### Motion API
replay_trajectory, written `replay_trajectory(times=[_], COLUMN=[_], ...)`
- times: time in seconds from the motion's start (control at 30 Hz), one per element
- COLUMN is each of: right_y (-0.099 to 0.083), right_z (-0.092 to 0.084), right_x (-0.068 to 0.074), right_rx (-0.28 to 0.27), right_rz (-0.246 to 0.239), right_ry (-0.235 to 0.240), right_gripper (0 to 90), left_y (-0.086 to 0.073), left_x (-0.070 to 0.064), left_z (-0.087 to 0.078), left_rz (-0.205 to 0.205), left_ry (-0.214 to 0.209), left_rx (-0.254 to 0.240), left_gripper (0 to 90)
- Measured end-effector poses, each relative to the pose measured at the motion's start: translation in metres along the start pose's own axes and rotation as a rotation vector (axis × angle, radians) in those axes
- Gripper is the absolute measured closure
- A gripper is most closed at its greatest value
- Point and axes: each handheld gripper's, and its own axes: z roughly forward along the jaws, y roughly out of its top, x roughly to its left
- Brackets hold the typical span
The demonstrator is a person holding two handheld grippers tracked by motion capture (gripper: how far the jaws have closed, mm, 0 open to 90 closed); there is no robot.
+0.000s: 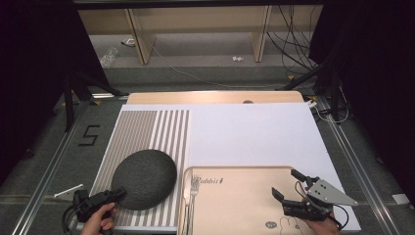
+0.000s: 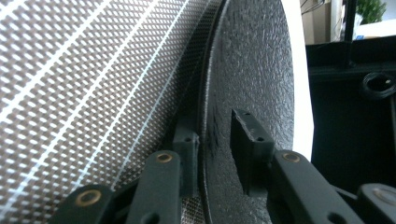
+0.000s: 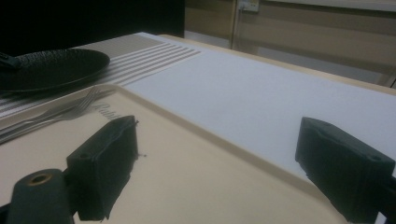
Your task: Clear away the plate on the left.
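left gripper [image 1: 116, 195] straddling the plate's rim

round, pebbly black plate [image 1: 145, 179] on the striped woven placemat [image 1: 147, 128]: one pad under the rim, one just above, not quite pressing; right gripper [image 1: 288, 183] gapes over the smooth beige tray [image 1: 235, 205].

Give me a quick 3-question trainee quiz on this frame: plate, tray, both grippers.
1. True or false: the black plate lies on the striped placemat.
2. What straddles the plate's rim? A) left gripper B) right gripper C) neither
3. What cutlery lies at the left edge of the beige tray?

Key
1. True.
2. A; one jaw sits under the rim, one over it, with a gap at the upper pad.
3. A fork; the right gripper hovers open over the tray.
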Motion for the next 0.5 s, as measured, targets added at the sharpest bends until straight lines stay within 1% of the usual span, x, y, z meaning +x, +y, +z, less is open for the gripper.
replay_trajectory(times=[0.1,0.17,0.23,0.3,0.37,0.5], right_y=[0.0001,0.0003,0.0002,0.0002,0.0002,0.0002], right_z=[-0.0002,-0.0003,-0.0004,-0.0007,-0.0012,-0.0017], right_x=[0.0,0.0001,0.0,-0.0001,-0.0003,-0.0013], right_rx=[0.001,0.001,0.002,0.002,0.0,-0.003], right_rz=[0.001,0.0,-0.002,0.0,0.004,0.003], right_ry=[0.0,-0.001,-0.002,-0.003,-0.004,-0.007], right_gripper=[13.8,13.9,13.8,13.9,13.9,13.9], left_y=[-0.0001,0.0001,0.0003,0.0,0.0001,-0.0008], left_x=[0.0007,0.0023,0.0036,0.0037,0.0051,0.0029], left_z=[0.0,0.0,-0.0009,-0.0022,-0.0035,-0.0051], left_rz=[-0.008,-0.015,-0.021,-0.018,-0.025,-0.006], left_ry=[0.007,-0.004,-0.033,-0.053,-0.095,-0.109], left_rx=[-0.002,-0.003,-0.011,-0.017,-0.023,-0.033], left_gripper=[75.6,77.8,79.6,81.1,83.6,85.0])
